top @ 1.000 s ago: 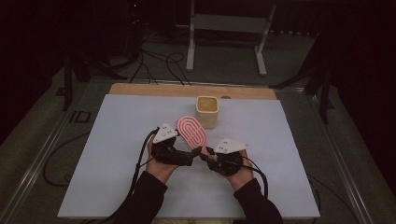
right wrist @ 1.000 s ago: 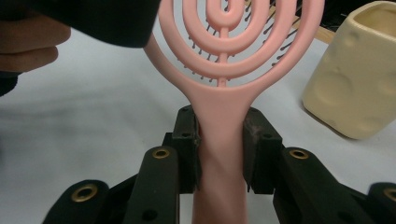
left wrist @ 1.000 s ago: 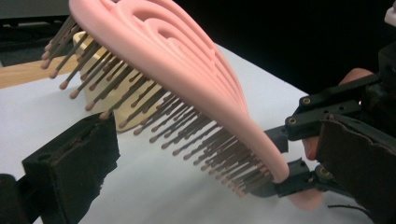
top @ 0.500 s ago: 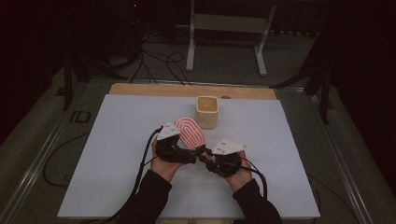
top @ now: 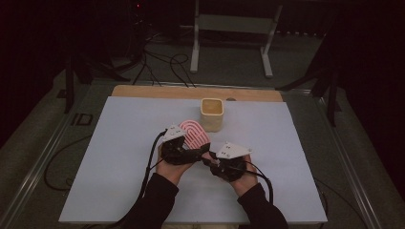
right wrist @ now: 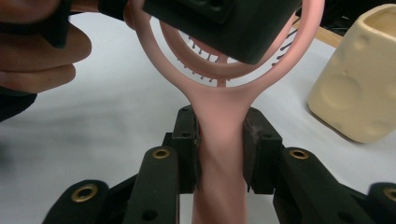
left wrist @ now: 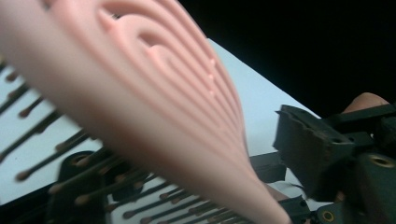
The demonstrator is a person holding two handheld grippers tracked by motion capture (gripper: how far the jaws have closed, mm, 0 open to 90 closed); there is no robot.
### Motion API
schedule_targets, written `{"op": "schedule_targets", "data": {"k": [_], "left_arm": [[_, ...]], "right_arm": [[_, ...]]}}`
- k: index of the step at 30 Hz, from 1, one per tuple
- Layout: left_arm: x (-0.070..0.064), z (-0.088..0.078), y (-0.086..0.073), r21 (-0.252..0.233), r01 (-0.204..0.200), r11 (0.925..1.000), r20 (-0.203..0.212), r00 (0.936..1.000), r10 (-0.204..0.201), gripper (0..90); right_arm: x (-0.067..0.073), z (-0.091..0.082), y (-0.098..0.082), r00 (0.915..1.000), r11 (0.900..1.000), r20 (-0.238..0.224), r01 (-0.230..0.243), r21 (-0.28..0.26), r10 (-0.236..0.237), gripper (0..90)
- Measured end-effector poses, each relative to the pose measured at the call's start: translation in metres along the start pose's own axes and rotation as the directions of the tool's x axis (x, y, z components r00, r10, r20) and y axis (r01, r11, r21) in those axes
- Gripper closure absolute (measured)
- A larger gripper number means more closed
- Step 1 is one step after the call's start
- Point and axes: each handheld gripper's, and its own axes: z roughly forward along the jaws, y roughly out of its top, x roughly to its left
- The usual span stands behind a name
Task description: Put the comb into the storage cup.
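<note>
A pink hairbrush point(top: 193, 132) with an oval ribbed head is held up between the two hands, just above the white table sheet. My right gripper point(right wrist: 220, 144) is shut on its handle point(right wrist: 219, 186), one pad on each side. My left gripper point(top: 190, 153) reaches across the head from the left. Its jaws have just been closing on the head point(left wrist: 154, 79). One black pad point(right wrist: 224, 23) lies on the ribbed back and the dark bristles rest on the other pad point(left wrist: 70, 182).
A cream, cheese-like square cup point(top: 212, 114) stands upright just behind the brush, near the wooden strip at the table's far edge. The white sheet point(top: 119, 157) stretches out to both sides. Cables trail back from both grippers toward the person.
The left gripper has edged in toward the brush head and now sits around it. The right gripper and the brush handle have stayed where they were.
</note>
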Motion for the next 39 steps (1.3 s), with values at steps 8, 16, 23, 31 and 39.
{"op": "schedule_targets", "data": {"k": [8, 16, 23, 31, 39], "left_arm": [[0.0074, -0.0012, -0.0012, -0.006, 0.071, 0.9975, 0.057, 0.9959, -0.071, 53.2], [0.0058, -0.0023, -0.0013, -0.017, 0.052, 0.9985, 0.078, 0.9957, -0.05, 59.7], [0.0052, -0.0022, -0.0016, -0.036, 0.066, 0.9971, 0.091, 0.9939, -0.063, 60.6], [0.0059, -0.0024, -0.0005, -0.049, 0.102, 0.9936, 0.134, 0.9864, -0.094, 62.7], [0.0075, -0.004, 0.0001, -0.067, 0.112, 0.9914, 0.144, 0.9843, -0.102, 63.8]], "right_arm": [[0.0, -0.0011, 0.0004, 1.0, 1.0, 0.007, 0.004, -0.005, -0.004, 69.8], [0.0018, 0.0001, 0.0003, 0.9998, 1.0, 0.018, 0.012, 0.001, -0.012, 69.9], [0.0011, -0.0003, 0.0003, 0.9998, 1.0, 0.016, 0.009, -0.002, -0.009, 69.9], [-0.0008, -0.0003, -0.0002, 0.9999, 1.0, 0.013, 0.007, -0.003, -0.007, 69.7], [-0.0027, -0.001, 0.0005, 0.9999, 1.0, -0.011, -0.005, -0.014, 0.005, 59.7]]}}
